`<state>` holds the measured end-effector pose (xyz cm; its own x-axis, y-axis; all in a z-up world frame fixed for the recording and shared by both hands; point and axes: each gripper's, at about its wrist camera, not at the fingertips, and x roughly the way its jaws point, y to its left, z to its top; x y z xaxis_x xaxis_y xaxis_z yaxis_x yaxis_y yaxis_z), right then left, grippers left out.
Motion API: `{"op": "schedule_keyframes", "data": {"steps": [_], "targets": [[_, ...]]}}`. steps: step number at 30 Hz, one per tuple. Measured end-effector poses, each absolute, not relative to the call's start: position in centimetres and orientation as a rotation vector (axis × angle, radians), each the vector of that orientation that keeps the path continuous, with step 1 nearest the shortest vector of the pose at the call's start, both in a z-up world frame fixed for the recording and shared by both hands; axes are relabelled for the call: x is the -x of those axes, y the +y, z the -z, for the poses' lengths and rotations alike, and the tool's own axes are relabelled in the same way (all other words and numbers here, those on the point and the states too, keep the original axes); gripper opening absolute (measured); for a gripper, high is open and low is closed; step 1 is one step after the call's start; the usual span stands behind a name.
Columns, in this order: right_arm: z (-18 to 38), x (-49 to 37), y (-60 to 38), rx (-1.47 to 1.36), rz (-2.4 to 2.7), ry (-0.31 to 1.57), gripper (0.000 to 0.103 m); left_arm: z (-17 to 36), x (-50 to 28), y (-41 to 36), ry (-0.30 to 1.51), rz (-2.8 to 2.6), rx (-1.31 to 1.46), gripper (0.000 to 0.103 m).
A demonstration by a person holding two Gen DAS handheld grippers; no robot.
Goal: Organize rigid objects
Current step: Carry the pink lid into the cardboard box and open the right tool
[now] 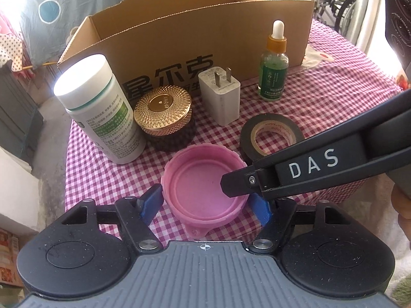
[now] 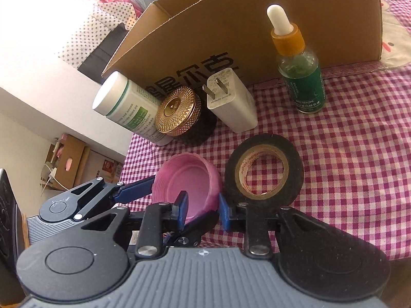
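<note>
An upturned pink cap (image 1: 203, 179) lies on the checked cloth close in front of both grippers. My left gripper (image 1: 205, 200) has its blue pads (image 1: 151, 202) against the cap's two outer sides. My right gripper (image 2: 203, 210) comes in from the right and straddles the cap's (image 2: 190, 179) near wall. One of its pads sits inside the cap and the other outside. A gap shows between those pads and the wall. In the left wrist view its inner finger (image 1: 236, 184) reaches into the cap.
Beside the cap lies a black tape roll (image 1: 269, 133). Behind stand a white bottle (image 1: 102, 113), a gold-lidded jar (image 1: 164, 113), a white plug adapter (image 1: 221, 95) and a green dropper bottle (image 1: 273, 69). An open cardboard box (image 1: 179, 38) stands at the back. The table drops off at left.
</note>
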<state>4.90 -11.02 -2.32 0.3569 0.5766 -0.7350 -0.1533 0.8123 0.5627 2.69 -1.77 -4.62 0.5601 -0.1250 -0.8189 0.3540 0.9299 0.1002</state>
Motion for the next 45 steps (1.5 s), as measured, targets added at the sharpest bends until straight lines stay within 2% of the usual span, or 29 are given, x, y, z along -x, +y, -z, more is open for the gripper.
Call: {"op": "schedule_keyframes", "data": {"steps": [1, 17, 25, 33, 39, 45], "targets": [[2.3, -4.8, -10.8, -0.426, -0.485, 1.108, 0.021, 4.6, -2.7, -1.8, 0.933, 0.284, -0.266, 0.072], [-1.5, -2.8, -11.3, -0.423, -0.542, 0.984, 0.021, 0.4, -0.9, -2.1, 0.837, 0.227, -0.279, 0.072], [-7.4, -3.4, -11.0, -0.361, -0.594, 0.827, 0.021, -4.3, -1.2, -2.5, 0.691, 0.182, -0.303, 0.072], [-14.2, -8.1, -11.5, -0.286, -0.619, 0.729, 0.022, -9.4, -5.3, -2.9, 0.572, 0.177, -0.297, 0.072], [-16.6, -14.9, -12.2, -0.287, -0.625, 0.815, 0.022, -11.4, -11.1, -2.1, 0.656, 0.236, -0.235, 0.072], [-14.3, -21.9, -11.9, -0.311, -0.622, 1.023, 0.022, -9.6, -16.9, -1.5, 0.849, 0.281, -0.207, 0.072]]}}
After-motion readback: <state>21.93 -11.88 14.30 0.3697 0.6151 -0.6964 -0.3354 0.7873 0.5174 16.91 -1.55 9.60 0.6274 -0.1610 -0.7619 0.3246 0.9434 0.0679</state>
